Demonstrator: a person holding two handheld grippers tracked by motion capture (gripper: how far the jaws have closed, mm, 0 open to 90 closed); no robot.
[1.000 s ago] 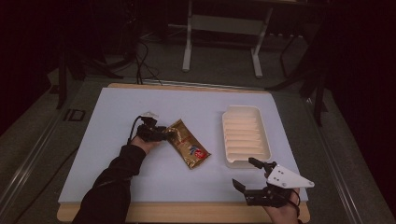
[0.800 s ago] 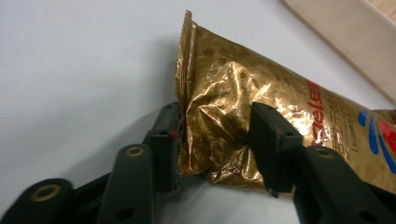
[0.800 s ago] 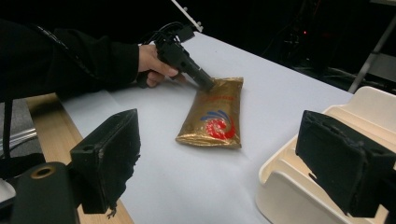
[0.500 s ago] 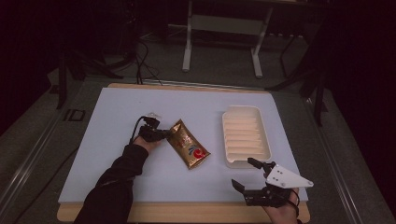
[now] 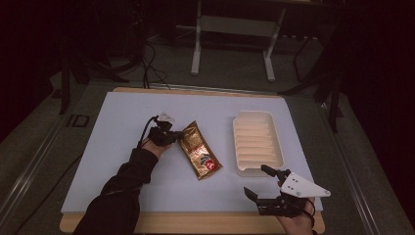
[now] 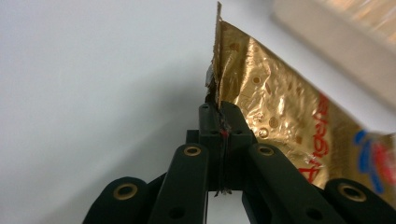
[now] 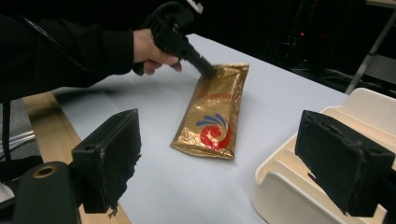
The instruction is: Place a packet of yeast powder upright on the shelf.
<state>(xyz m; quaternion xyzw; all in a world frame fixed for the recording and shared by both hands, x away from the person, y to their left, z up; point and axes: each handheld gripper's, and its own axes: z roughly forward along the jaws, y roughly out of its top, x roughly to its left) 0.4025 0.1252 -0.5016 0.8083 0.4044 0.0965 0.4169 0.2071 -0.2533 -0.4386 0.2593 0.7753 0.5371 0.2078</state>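
The crinkly gold foil snack pouch [image 5: 198, 150] is super glossy, all wrinkles and glints, with red and blue print. The ribbed cream plastic tray [image 5: 256, 143] looks smooth with a soft sheen. The pale blue-white table mat [image 5: 117, 127] is flat matt, over a bare wooden table edge [image 5: 195, 223]. The left black plastic gripper [image 6: 219, 112] has brass-looking rivets; the right gripper [image 7: 224, 158] has rough, foamy black pads.

Overhead view, two close gripper views
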